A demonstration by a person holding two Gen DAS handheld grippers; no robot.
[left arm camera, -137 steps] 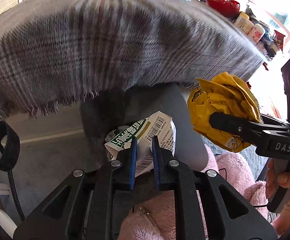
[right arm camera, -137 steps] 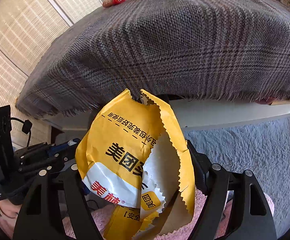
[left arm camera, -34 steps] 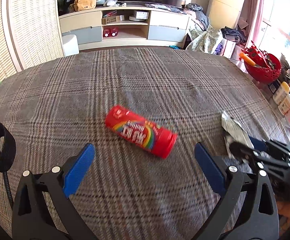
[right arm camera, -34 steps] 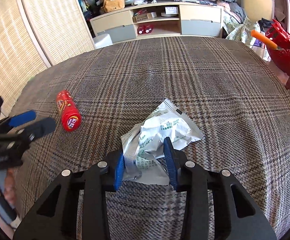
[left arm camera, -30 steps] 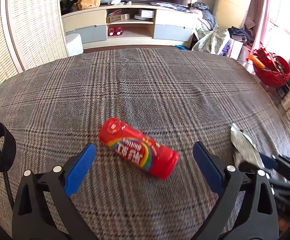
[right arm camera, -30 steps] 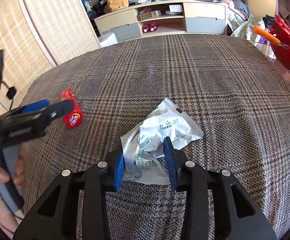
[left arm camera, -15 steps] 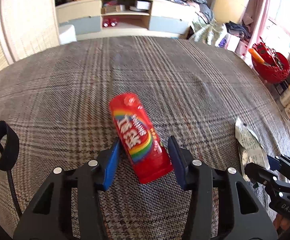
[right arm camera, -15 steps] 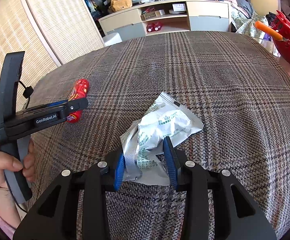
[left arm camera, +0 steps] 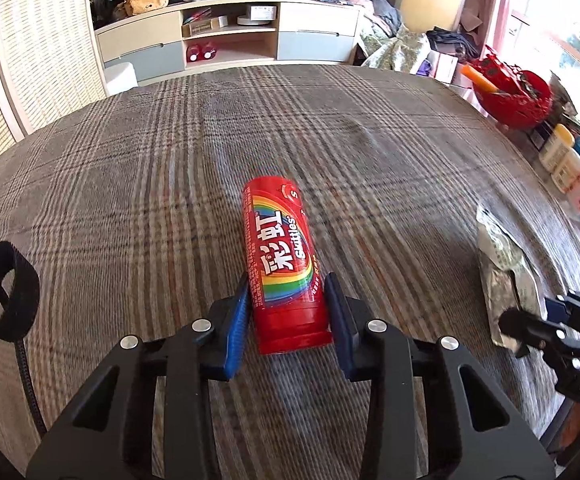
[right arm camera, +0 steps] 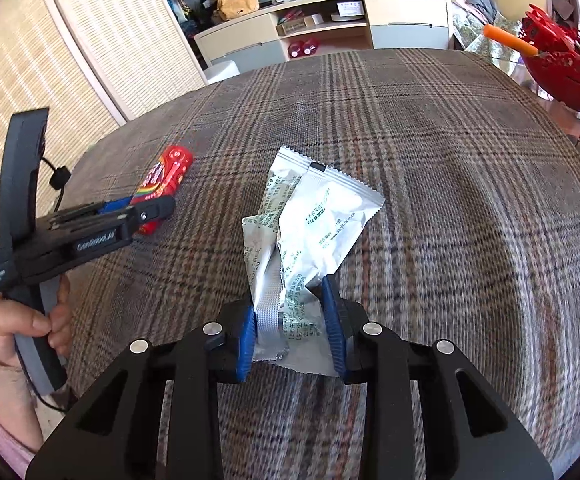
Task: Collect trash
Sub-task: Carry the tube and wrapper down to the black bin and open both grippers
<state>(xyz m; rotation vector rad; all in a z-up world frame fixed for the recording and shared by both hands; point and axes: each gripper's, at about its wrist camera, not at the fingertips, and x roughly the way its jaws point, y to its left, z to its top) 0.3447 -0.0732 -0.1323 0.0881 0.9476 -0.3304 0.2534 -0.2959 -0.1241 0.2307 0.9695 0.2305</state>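
- The plaid cloth [left arm camera: 138, 184] is grey-brown with thin dark and rust lines; it covers the whole surface and carries both pieces of trash.
- The cabinet [left arm camera: 226, 46] stands beyond the cloth's far edge, low, beige with grey drawers and open shelves.
- The red basket [right arm camera: 566, 68] sits past the cloth's far right corner, an orange stick poking out of it.
- The left gripper [left arm camera: 288, 318] is near the middle of the cloth, its blue-padded fingers [left arm camera: 238, 324] closed in against both sides of the tube's near end.
- The right gripper [right arm camera: 292, 322] is to the right of it on the cloth, its fingers [right arm camera: 332, 322] pinched onto the wrapper's near, crumpled end.
- The wrapper [right arm camera: 310, 232] is silver foil with green print and serrated ends, creased and folded; its far end fans out over the cloth.
- The tube [left arm camera: 284, 264] is a red Skittles tube with a rainbow band and white lettering, lying lengthwise and pointing away toward the cabinet; whether it touches the cloth I cannot tell.
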